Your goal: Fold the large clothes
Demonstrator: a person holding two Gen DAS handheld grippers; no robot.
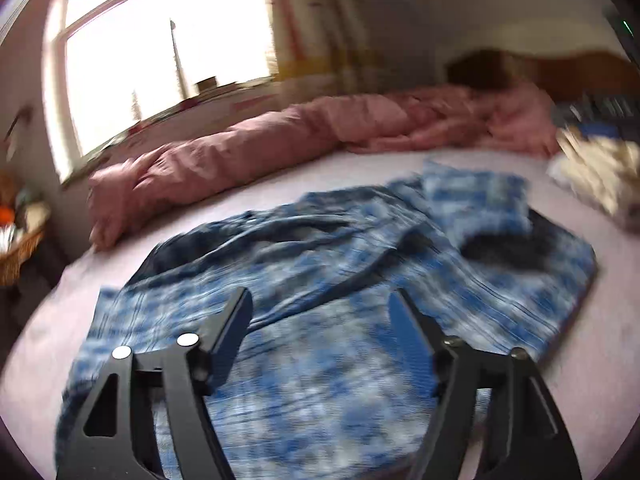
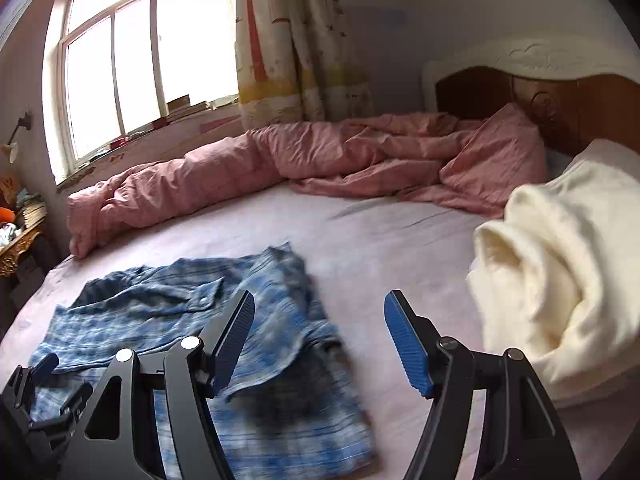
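Far left there's a little side table [image 2: 18, 246] with books and clutter on it, then the big window [image 2: 140, 68] with a curtain [image 2: 288, 40] hanging beside it; bright outside, so it's pretty washed out. Under the window a pink duvet [image 2: 248, 168] is bunched up along the far edge of the bed [image 2: 380, 232], running across to a pink pillow [image 2: 492, 164] against the wooden headboard [image 2: 560, 96].

The blue plaid shirt [image 2: 224, 320] is the thing being folded; it's lying on the pale sheet at the near left part of the bed, partly folded, still rumpled up top, with a dark patch showing on its near right side.

Left tool [image 1: 320, 312] is hovering just over the shirt, fingers well apart, nothing pinched between them; you can also catch it at the bottom left corner of the right camera, sitting over the shirt's near left edge. That view is blurry, so fine detail is a no-go.

Right tool [image 2: 320, 320] is also wide open and holding nothing; its left finger is over the shirt's right edge, its right finger over bare sheet.

Far right there's a cream garment [image 2: 560, 272] heaped on the bed, apart from the shirt.
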